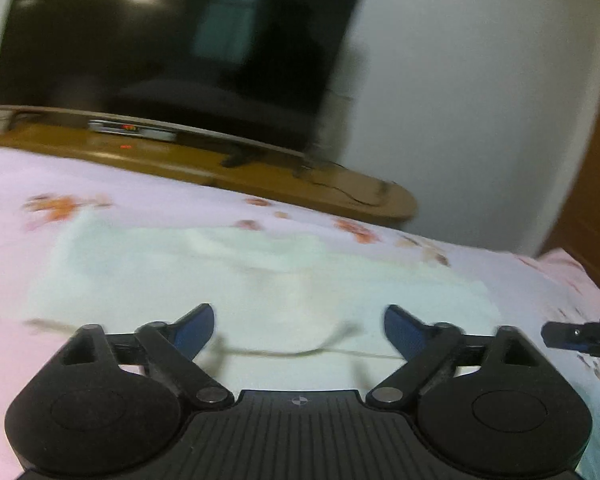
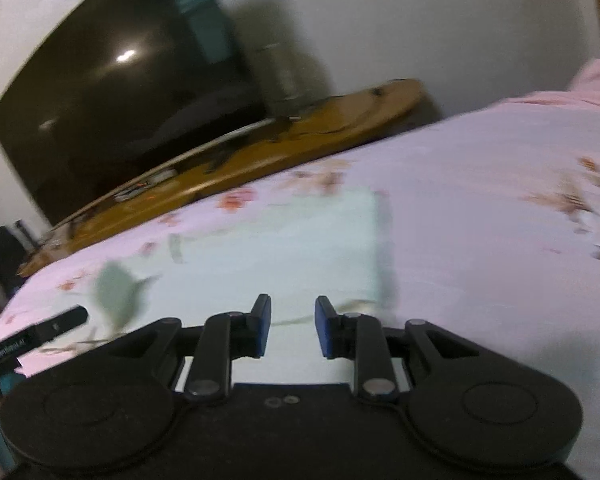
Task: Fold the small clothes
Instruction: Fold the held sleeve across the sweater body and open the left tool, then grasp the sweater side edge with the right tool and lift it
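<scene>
Here the small pale-green cloth (image 1: 260,280) lay spread on the bed's pink floral sheet (image 1: 100,184), partly flattened, with a soft ridge across its far side and a wavy near hem just ahead of my left gripper (image 1: 299,326). Its fingers (image 1: 196,326) stood wide apart, holding nothing. My right gripper (image 2: 290,326) hovered over the cloth's near right part, its fingers (image 2: 260,326) parted by a narrower gap and also empty; the cloth's right edge ran straight just beyond them. Both views were smeared by motion, so I could not tell how many layers the cloth already had.

I judged the step in hand to be taking the near hem at two spots for a fold away from me. To do it well, I would have lowered each gripper until one finger slid under the hem, pinching cloth alone and not the sheet beneath. The two grips should sit level along the same edge, well apart, so the fold line stays straight. Then lift both together, carry the hem over to meet the far edge, and let go only once the corners lined up. The television (image 1: 160,40) and wooden stand (image 1: 260,176) behind the bed were out of reach.
</scene>
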Demonstrator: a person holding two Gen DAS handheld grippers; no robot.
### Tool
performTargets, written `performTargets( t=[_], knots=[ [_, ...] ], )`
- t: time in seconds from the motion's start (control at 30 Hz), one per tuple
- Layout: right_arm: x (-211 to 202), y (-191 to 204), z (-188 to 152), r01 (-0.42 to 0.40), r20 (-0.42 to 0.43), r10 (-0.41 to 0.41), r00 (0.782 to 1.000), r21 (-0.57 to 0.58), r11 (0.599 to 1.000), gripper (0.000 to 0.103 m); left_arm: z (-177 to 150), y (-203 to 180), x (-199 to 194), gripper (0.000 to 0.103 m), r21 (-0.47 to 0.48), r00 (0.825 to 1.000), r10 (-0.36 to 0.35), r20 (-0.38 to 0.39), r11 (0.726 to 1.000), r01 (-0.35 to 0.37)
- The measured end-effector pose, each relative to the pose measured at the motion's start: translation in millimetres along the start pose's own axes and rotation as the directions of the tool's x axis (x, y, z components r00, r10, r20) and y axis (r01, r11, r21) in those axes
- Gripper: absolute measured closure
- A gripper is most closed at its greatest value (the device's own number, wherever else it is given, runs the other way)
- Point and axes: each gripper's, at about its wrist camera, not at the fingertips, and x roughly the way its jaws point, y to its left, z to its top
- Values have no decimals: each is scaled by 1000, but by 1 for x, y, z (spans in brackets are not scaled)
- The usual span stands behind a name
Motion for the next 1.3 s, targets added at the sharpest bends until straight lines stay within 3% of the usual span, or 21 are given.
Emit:
performTargets(
  t=[0.1, 0.2, 0.4, 0.53, 0.67, 1.1, 1.23, 1.3],
  knots=[
    [21, 36, 1, -96, -29, 95, 995, -40, 995, 78, -10, 34, -10, 31, -26, 994, 102, -41, 994, -103],
    [47, 60, -2, -168, -72, 166, 984, -24, 986, 78, -13, 65, -14, 31, -82, 987, 142, -71, 986, -147],
    [102, 74, -5, -236, -145, 258, 955, 153, 960, 78, -17, 83, -5, 31, -145, 985, 142, -94, 977, -154],
    [122, 84, -10, -268, -177, 304, 936, 202, 942, 79, -20, 79, 2, 31, -184, 987, 130, -95, 972, -146],
    [133, 92, -12, -241, -212, 289, 934, 224, 944, 79, -20, 77, 13, 31, -214, 989, 113, -95, 968, -131],
    [143, 76, -27, -238, -170, 334, 927, 421, 875, 80, -20, 65, 22, 31, -163, 984, 145, -100, 974, -160],
    [147, 85, -19, -238, -144, 307, 941, 364, 900, 94, -17, 58, 26, 30, -113, 979, 162, -122, 978, -176],
    [141, 96, -9, -242, -110, 283, 953, 288, 927, 95, -16, 58, 29, 30, -114, 979, 161, -126, 978, -176]
  ],
)
